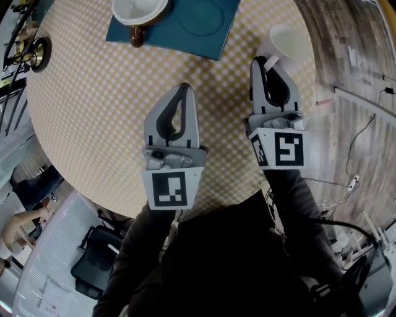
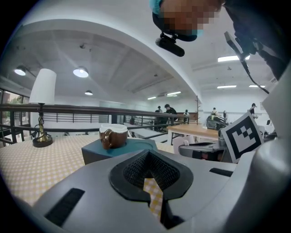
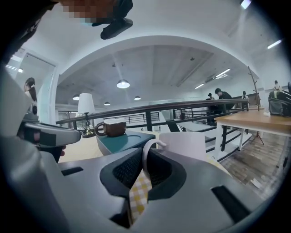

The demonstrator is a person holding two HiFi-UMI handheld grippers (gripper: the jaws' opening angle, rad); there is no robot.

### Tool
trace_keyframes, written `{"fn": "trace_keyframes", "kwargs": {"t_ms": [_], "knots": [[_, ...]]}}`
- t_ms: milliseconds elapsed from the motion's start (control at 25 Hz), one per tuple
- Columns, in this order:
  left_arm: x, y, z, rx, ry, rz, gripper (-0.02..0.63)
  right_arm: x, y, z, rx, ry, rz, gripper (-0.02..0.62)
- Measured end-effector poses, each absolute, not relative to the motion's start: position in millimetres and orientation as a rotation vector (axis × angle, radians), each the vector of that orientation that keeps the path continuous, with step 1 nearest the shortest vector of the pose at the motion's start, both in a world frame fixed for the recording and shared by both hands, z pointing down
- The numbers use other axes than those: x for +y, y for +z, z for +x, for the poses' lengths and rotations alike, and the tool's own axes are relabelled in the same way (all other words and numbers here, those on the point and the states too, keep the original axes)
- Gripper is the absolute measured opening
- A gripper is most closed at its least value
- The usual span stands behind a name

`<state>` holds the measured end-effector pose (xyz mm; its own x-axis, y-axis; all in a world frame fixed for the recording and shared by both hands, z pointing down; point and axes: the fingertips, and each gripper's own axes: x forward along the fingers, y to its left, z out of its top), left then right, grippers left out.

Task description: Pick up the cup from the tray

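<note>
The white cup (image 1: 288,43) is already off the teal tray (image 1: 179,40). It sits upright at the right side of the round checked table (image 1: 93,111), close to the table's edge and well apart from the tray. One round recess (image 1: 201,18) in the tray lies bare. The right gripper (image 1: 265,64) has its jaws clenched on the cup's thin looped handle (image 3: 150,150), which the right gripper view shows running down between the pads. The cup's base is hidden behind the jaws, so it cannot be told whether it rests on the cloth or hangs just above it. A second, brown cup (image 1: 139,12) with a white inside stands on the tray beside the empty recess, untouched. The left gripper (image 1: 184,90) hovers over the middle of the table with its jaws pressed together on nothing; only a sliver of checked cloth shows through them. The pick itself looks done, and the step in hand appears to be carrying or placing the cup. The next move probably calls for keeping the cup level on that narrow handle grip. If it is to be set down, it should land squarely on the cloth, clear of the near edge, before the jaws let go.
</note>
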<state>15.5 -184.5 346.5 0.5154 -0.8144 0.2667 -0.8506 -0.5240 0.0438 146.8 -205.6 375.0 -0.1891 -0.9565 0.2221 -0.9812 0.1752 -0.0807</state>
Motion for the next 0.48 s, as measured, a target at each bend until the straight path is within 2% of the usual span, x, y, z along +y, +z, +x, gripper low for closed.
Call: {"fn": "trace_keyframes", "kwargs": {"t_ms": [480], "knots": [[-171, 345, 12, -1.413, 0.323, 2.604, 0.005, -173, 401, 134, -2.213, 0.343, 1.922, 0.039]]}}
